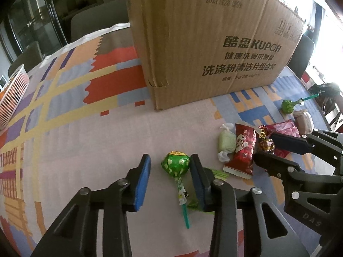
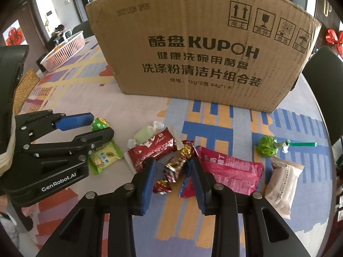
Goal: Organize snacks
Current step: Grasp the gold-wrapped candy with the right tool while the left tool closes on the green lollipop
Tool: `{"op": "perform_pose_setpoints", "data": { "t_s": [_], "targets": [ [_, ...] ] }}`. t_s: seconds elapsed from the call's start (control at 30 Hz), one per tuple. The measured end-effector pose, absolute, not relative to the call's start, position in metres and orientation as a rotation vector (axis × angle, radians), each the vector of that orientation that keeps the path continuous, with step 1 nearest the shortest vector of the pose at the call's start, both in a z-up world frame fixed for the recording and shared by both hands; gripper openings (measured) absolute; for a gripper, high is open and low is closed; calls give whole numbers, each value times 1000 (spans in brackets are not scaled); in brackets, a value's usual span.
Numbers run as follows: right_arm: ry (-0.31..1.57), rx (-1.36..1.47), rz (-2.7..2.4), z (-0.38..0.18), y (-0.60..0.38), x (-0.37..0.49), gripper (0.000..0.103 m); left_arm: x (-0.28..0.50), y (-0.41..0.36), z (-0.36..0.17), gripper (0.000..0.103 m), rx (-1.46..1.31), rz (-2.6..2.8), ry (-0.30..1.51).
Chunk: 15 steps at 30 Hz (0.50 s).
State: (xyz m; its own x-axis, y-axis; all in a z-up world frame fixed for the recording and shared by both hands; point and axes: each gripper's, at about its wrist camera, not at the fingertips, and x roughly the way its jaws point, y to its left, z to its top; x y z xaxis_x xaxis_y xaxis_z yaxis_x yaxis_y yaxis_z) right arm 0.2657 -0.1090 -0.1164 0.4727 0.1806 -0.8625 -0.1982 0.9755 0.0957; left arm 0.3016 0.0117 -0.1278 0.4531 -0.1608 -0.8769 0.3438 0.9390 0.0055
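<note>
Far left on my right-cam, a white slatted basket (image 2: pixel 64 51) sits at the edge of the surface (image 2: pixel 133 111), well apart from the snacks. Big cardboard box (image 2: pixel 203 49) stands upright behind everything, mid-surface.

My left gripper (image 1: pixel 170 171) points down over the green foil lollipop (image 1: pixel 175 163). The candy head is between the blue fingers (image 1: pixel 142 182), close to the right-hand one, w/ a clear gap on the left-hand side, so partly open and not clamped yet. Can't tell if the right-hand pad is touching the foil. The stick trails back toward the cam. A green-yellow packet (image 2: pixel 105 157) lies just beside it, partly under that gripper as seen from the right cam.

Next over: a pale green twist-wrapped candy (image 2: pixel 143 133), then a dark red packet (image 2: pixel 154 150) touching it.

My right gripper (image 2: pixel 172 177) straddles the gold-and-red foil candy (image 2: pixel 175 167). Fingers (image 2: pixel 148 184) narrow, sitting just beside both sides of the wrapper; can't confirm they're pressing on it, nothing lifted. The candy lies on the surface, tilted.

Right of that, a pink packet (image 2: pixel 233 171), partly under the right-hand finger. Then a beige packet (image 2: pixel 283 182) near the surface edge. Behind it, a second green lollipop (image 2: pixel 268 145), stick pointing right.
</note>
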Motion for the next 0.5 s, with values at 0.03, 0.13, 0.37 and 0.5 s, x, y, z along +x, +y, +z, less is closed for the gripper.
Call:
{"op": "perform_pose_setpoints", "data": {
  "t_s": [0.03,0.13,0.37,0.5],
  "targets": [
    [1053,-16,233,-117,-109,267,35,302,11,-128,30,192,-316,1063],
    [1052,-16,232,-117,-110,268,30,302,9,-129,26,201,-313,1065],
    [1046,-6,239,-118,-113,266,23,293,9,-117,26,202,-290,1035],
    [1036,1,240,-113,-117,263,18,285,7,-106,26,205,-287,1011]
  ]
}}
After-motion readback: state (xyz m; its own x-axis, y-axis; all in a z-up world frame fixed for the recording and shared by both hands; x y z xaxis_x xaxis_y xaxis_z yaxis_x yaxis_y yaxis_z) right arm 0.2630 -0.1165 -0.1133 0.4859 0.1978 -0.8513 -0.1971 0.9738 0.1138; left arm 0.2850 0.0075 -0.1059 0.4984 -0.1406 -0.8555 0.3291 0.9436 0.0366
